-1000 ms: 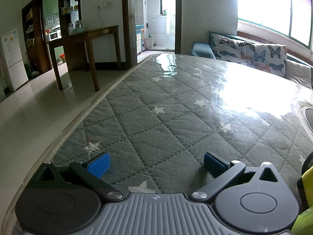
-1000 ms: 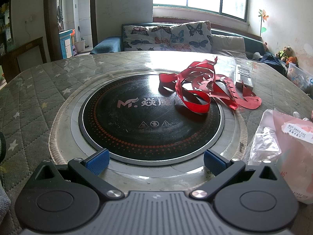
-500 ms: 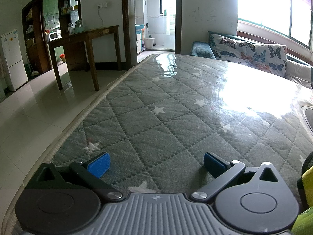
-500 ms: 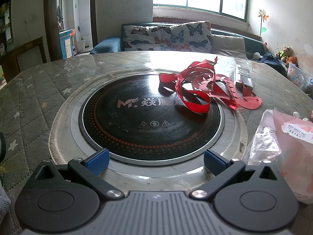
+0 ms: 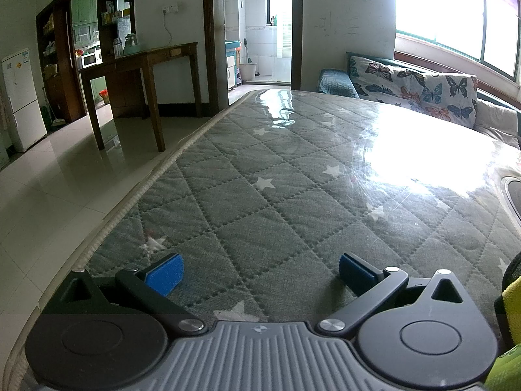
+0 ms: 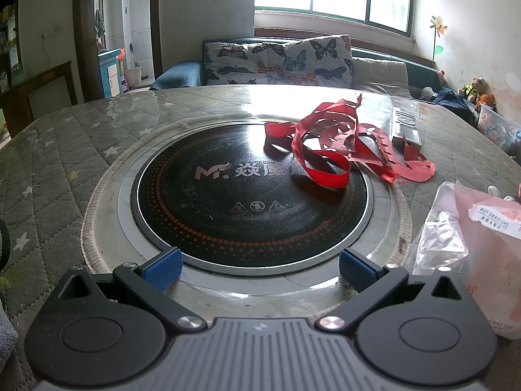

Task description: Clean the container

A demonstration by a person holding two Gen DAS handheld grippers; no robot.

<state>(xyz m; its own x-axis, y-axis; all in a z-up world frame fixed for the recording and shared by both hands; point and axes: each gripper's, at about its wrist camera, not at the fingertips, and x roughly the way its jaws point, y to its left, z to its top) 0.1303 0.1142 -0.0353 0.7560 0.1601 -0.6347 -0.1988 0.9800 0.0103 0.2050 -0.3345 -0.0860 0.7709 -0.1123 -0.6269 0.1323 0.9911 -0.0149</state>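
My left gripper [image 5: 259, 272] hangs open over the grey quilted table cover [image 5: 276, 202], with nothing between its blue pads. A yellow-green cloth-like thing [image 5: 513, 303] shows at the right edge of the left wrist view. My right gripper [image 6: 259, 268] is open at the near rim of a round black induction cooktop [image 6: 234, 195] set into the table. Red paper ribbon scraps [image 6: 342, 143] lie across the cooktop's far right side. No container can be made out in either view.
A clear plastic bag with pink contents [image 6: 472, 238] lies at the right by my right gripper. A small flat box [image 6: 405, 127] sits beyond the ribbons. The table's left edge [image 5: 136, 202] drops to a tiled floor. A butterfly-print sofa [image 6: 280, 62] stands behind the table.
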